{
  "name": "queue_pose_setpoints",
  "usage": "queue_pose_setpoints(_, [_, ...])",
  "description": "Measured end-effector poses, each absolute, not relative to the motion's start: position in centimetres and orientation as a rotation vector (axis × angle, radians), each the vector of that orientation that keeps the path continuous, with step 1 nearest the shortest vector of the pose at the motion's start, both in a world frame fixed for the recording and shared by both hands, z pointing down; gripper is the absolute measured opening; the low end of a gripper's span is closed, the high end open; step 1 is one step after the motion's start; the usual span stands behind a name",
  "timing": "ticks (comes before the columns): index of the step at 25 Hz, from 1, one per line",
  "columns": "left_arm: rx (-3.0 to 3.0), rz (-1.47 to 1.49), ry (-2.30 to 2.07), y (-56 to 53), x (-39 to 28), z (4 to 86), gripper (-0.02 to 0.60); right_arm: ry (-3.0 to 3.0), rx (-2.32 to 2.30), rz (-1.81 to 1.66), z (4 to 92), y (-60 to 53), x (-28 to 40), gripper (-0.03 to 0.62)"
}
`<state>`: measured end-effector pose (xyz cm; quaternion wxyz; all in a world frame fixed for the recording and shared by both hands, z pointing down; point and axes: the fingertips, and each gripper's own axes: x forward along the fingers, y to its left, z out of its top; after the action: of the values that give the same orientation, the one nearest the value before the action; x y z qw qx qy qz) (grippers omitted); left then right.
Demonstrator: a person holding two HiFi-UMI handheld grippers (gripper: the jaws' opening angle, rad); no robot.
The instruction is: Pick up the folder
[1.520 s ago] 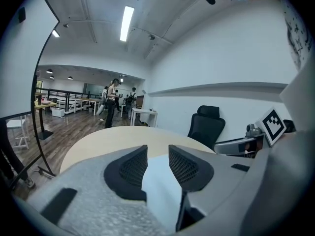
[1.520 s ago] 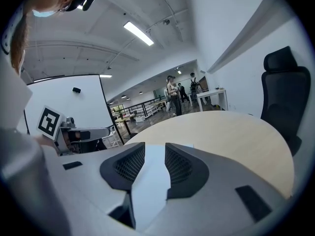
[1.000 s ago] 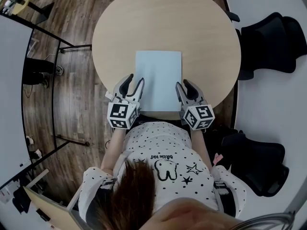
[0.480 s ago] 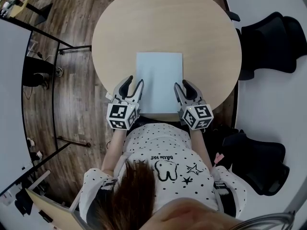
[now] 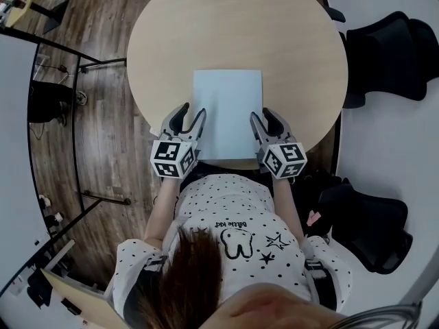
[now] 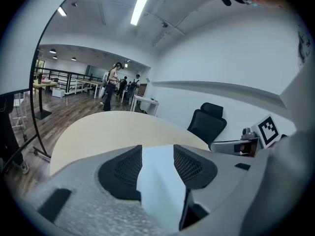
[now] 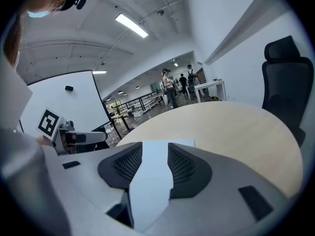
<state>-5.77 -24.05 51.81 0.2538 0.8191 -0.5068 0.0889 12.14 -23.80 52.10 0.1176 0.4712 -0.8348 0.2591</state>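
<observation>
Pale blue folder [image 5: 228, 112] lies flat on the round table [image 5: 233, 33], short end at the table's edge nearest the person. Left gripper [image 5: 187, 120] sits over that table edge at the folder's left corner, right gripper [image 5: 264, 123] at its right corner. Both sets of jaws stand apart, just opening wider. The folder shows in each gap, unpressed.

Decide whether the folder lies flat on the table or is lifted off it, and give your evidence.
Lying flat: in the head view the folder rests squarely on the round table, with no edge or corner raised.
</observation>
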Motion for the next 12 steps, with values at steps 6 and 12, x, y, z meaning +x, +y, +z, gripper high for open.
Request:
queue_pose_setpoints(6, [2.155, 0.243, -1.331, -25.1, -6.0, 54.2, 0.222, -2.399, 1.367, 0.827, 54.1, -24.5, 12.4, 0.183])
queue_pose_setpoints(12, [2.101, 0.28, -1.288, -25.4, -6.4, 56.5, 0.242, -2.347, 1.387, 0.882, 55.7, -25.2, 13.4, 0.208])
